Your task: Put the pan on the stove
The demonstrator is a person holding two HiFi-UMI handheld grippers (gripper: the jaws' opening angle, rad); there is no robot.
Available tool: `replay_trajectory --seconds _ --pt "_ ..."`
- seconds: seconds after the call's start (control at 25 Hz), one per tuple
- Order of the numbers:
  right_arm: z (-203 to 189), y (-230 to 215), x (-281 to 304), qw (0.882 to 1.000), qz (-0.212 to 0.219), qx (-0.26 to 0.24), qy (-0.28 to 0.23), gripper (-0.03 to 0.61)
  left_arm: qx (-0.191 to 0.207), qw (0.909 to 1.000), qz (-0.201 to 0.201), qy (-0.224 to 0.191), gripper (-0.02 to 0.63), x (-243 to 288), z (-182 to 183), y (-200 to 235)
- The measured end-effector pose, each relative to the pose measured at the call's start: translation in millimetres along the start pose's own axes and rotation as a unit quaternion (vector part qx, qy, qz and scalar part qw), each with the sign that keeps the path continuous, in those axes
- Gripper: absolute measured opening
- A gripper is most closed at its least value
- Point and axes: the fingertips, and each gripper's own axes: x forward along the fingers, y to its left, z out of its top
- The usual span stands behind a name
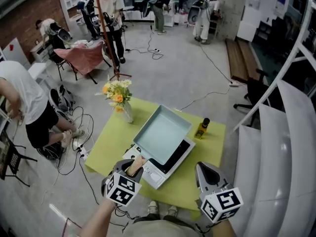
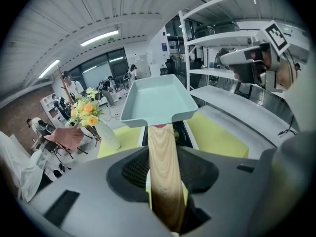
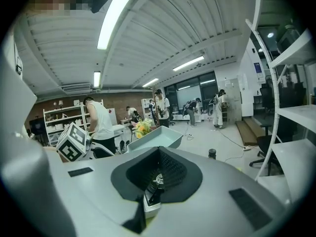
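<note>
A pale teal square pan [image 1: 163,132] with a wooden handle [image 2: 163,167] sits over the black top of a white portable stove [image 1: 173,158]; I cannot tell if it rests on it. My left gripper [image 1: 132,171] is at the table's front edge, shut on the handle, which runs straight out between the jaws to the pan [image 2: 155,100]. The stove [image 2: 183,135] shows just under the pan there. My right gripper [image 1: 207,174] hovers at the front right of the table, shut, holding nothing. In the right gripper view the pan [image 3: 155,137] shows beyond that gripper [image 3: 153,189].
The yellow-green table [image 1: 108,152] also carries a glass vase of yellow flowers [image 1: 121,100] at the back left and a dark bottle [image 1: 202,128] right of the pan. White shelving [image 1: 276,147] stands close on the right. Cables and a seated person [image 1: 24,107] are to the left.
</note>
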Motion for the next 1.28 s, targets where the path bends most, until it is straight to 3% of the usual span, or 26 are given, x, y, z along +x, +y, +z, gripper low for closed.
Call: replay_trajectory --seconds 0.8,1.28 --pt "-52.6 -12.9 30.6 0.998 0.020 0.017 0.056 0.006 -0.027 0.9973 -0.026 0.063 0.156 80.4 -44.1 -22.5" --pt "-82.6 -22.6 41.3 0.995 0.014 0.025 0.092 0.006 0.002 0.9949 -0.022 0.098 0.158 102.3 -65.8 -27.8"
